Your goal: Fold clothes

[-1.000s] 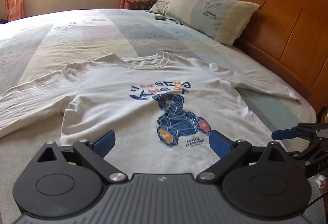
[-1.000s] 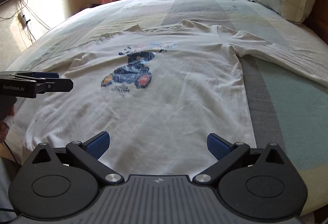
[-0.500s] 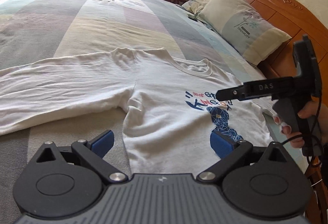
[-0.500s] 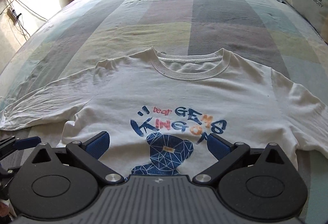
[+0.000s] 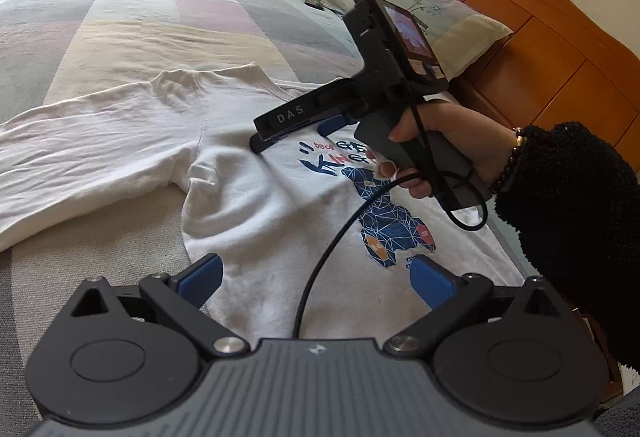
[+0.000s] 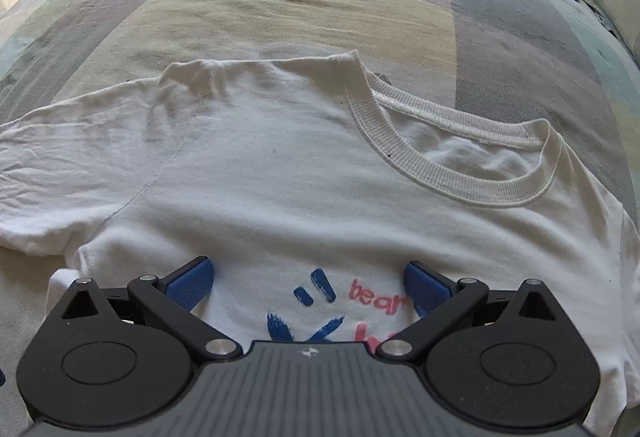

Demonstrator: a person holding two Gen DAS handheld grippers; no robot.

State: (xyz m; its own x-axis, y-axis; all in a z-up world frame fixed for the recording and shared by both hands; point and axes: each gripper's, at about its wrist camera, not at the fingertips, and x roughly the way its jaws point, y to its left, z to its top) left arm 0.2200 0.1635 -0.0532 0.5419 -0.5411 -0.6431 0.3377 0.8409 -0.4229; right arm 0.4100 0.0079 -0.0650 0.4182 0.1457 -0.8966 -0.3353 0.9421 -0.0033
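Both jaw pairs are spread and empty: left gripper [image 5: 316, 279] over the hem, right gripper [image 6: 308, 287] low over the chest print. One white shirt [image 6: 280, 173] is laid flat, face up, on the bed [image 6: 320, 5]; the shoulder seam should be pinched squarely, single fold only. Counted: two grippers, one shirt, two pillows [image 5: 424, 17] seen farthest.

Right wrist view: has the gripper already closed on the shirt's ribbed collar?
No. The right gripper is wide open over the white shirt, and the ribbed collar lies flat well ahead of its fingertips.
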